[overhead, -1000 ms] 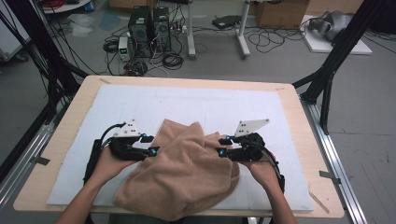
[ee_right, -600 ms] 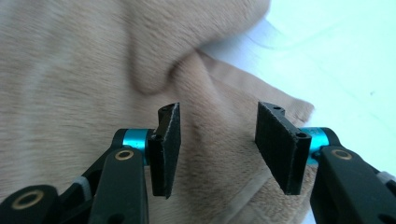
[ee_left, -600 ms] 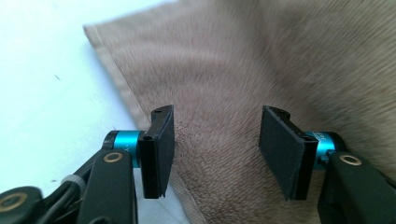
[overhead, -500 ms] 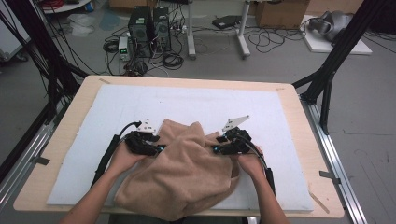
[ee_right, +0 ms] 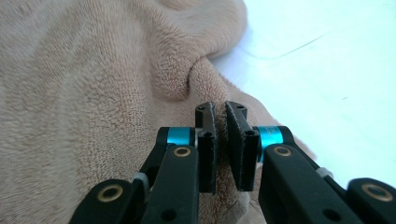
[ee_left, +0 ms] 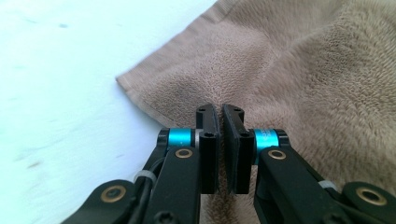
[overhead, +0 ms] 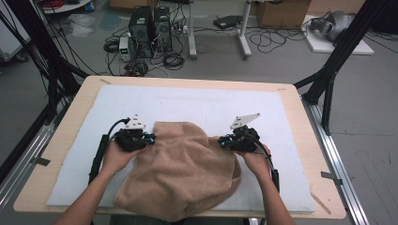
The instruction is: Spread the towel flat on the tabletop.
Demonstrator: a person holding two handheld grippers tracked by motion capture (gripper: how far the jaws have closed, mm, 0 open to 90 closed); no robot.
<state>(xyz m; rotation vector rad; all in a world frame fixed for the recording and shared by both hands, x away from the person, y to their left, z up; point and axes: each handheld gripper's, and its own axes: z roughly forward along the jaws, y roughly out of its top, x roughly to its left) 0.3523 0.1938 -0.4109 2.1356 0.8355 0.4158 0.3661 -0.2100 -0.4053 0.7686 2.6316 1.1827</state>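
Tan towel [overhead: 180, 171] runs off the table's near edge, pinched by left gripper [ee_left: 219, 140] and right gripper [ee_right: 223, 140].

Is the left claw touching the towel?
Touching. The left gripper view shows the left claw nipping a fold of the brown towel.

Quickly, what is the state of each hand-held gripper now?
Left hand-held gripper: just closed, pinching the towel.
Right hand-held gripper: just closed, pinching the same towel.
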